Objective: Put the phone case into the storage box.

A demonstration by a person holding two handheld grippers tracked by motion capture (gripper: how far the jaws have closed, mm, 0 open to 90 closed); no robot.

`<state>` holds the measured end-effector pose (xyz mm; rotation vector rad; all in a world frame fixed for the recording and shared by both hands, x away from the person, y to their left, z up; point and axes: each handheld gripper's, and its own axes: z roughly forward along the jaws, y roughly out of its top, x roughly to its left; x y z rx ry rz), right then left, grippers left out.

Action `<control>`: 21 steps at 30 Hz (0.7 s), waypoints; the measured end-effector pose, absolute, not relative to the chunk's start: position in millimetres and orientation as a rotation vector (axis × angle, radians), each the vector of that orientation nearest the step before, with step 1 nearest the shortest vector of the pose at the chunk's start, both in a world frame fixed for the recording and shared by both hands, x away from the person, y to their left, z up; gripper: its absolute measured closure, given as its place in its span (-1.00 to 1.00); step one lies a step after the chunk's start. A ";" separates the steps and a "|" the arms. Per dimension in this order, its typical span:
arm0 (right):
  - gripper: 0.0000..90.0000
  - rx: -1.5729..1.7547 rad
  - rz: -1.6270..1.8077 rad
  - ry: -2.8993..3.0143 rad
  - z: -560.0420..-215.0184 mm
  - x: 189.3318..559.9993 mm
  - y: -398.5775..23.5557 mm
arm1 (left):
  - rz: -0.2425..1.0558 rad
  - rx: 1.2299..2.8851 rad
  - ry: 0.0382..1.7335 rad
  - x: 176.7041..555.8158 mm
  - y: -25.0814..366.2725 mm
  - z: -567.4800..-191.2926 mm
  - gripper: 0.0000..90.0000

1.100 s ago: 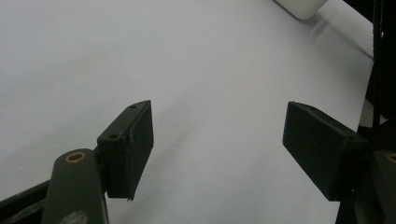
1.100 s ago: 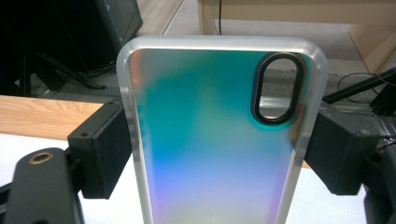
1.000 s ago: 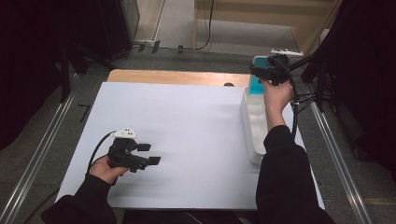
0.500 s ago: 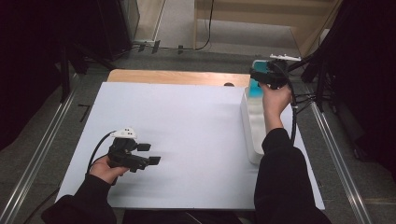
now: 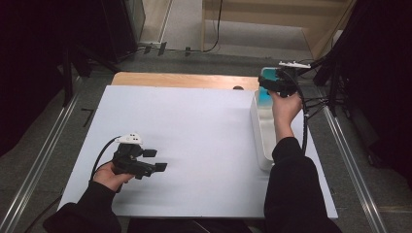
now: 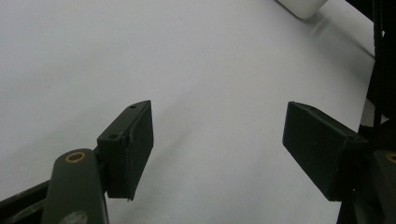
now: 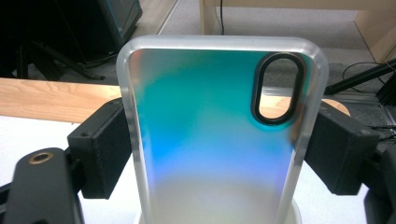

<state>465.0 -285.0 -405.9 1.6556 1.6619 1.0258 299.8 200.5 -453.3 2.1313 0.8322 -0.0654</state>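
R gripper (image 7: 212, 140) clamping phone case (image 7: 219, 135) by its sides, holding it upright over far end of white bin (image 5: 261, 138). L gripper (image 5: 155, 160) gaping, empty, hovering low over table (image 5: 194, 126), forearm lying near edge.

the right gripper (image 7: 219, 149) clamps both side edges of an upright, teal-tinted translucent phone case (image 7: 210, 140).

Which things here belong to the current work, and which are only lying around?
In use:
- phone case, clamped by the right gripper
- white bin under it

Idle:
- left gripper, open over the white sheet
- wooden tabletop
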 end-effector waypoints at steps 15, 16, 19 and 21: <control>-0.67 1.675 1.006 1.676 -421.2 461.9 -284.9 | -0.064 2.133 0.833 299.8 200.2 -453.6 -0.46; -0.67 1.672 1.004 1.677 -421.9 461.7 -285.0 | -0.065 2.132 0.832 299.8 200.3 -453.6 -0.46; -0.67 1.674 1.002 1.681 -424.2 461.0 -284.9 | -0.064 2.133 0.832 299.8 200.3 -453.6 -0.46; -0.67 1.672 0.998 1.684 -425.9 460.5 -285.2 | -0.066 2.129 0.835 299.6 199.9 -453.8 -0.46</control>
